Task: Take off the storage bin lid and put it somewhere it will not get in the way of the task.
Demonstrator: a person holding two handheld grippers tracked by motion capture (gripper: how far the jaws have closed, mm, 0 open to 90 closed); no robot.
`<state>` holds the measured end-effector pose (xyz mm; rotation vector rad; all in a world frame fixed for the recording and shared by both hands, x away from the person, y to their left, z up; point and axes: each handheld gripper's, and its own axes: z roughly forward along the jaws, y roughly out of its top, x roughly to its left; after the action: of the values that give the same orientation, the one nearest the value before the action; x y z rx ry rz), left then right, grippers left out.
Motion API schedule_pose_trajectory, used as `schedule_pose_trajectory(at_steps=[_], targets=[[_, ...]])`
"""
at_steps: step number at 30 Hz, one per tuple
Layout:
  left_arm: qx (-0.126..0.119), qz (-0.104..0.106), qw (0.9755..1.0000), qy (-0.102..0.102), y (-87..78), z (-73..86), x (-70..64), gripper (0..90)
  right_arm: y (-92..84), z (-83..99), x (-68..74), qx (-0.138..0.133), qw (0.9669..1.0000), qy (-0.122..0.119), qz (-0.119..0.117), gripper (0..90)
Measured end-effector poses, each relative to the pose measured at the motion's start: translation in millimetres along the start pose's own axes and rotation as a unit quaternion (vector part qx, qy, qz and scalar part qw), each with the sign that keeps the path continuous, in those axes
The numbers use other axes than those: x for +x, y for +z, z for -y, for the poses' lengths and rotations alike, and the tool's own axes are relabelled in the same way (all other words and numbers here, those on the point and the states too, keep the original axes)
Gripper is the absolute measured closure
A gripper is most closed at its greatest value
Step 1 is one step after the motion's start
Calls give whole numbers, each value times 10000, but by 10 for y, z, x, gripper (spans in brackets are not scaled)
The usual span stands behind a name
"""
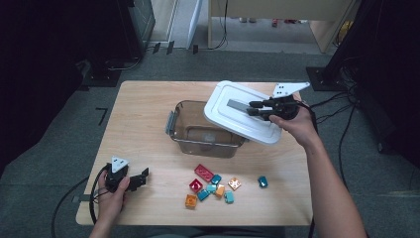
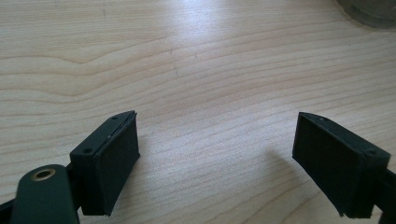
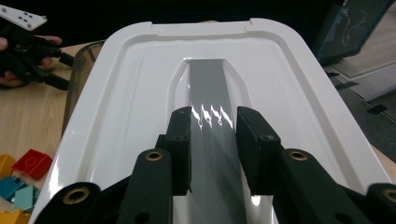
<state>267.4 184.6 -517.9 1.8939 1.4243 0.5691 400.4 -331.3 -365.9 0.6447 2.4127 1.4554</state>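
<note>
The right gripper (image 3: 214, 140) clamps the grey handle (image 3: 210, 93) of the white lid (image 1: 240, 111), tilted above the clear container (image 1: 203, 131). The left gripper (image 2: 217, 158) rests open on the table (image 2: 187, 70); toy blocks (image 1: 215, 186) lie nearby.

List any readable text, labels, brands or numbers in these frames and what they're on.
None readable.
White plastic lid with grey handle strip: plain, no print.
Clear plastic storage box: no label visible.
Small coloured toy blocks: raised shapes on some, too small and blurred to read.
Light wooden table: wood grain, no text.
</note>
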Motion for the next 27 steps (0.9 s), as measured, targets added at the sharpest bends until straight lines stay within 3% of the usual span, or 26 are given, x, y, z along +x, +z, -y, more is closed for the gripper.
schedule_pose_trajectory(at_steps=[16, 22, 27], targets=[[0, -15, 10000, 7, 2, -1, -6, 145, -329, 312, -159, -56, 9967, 411, 697, 683], [12, -20, 10000, 22, 1, -1, -6, 145, -386, 362, -208, -57, 9934, 570, 995, 683], [0, -17, 10000, 6, 2, -1, -6, 145, -410, 404, -255, -16, 9875, 787, 1367, 683]])
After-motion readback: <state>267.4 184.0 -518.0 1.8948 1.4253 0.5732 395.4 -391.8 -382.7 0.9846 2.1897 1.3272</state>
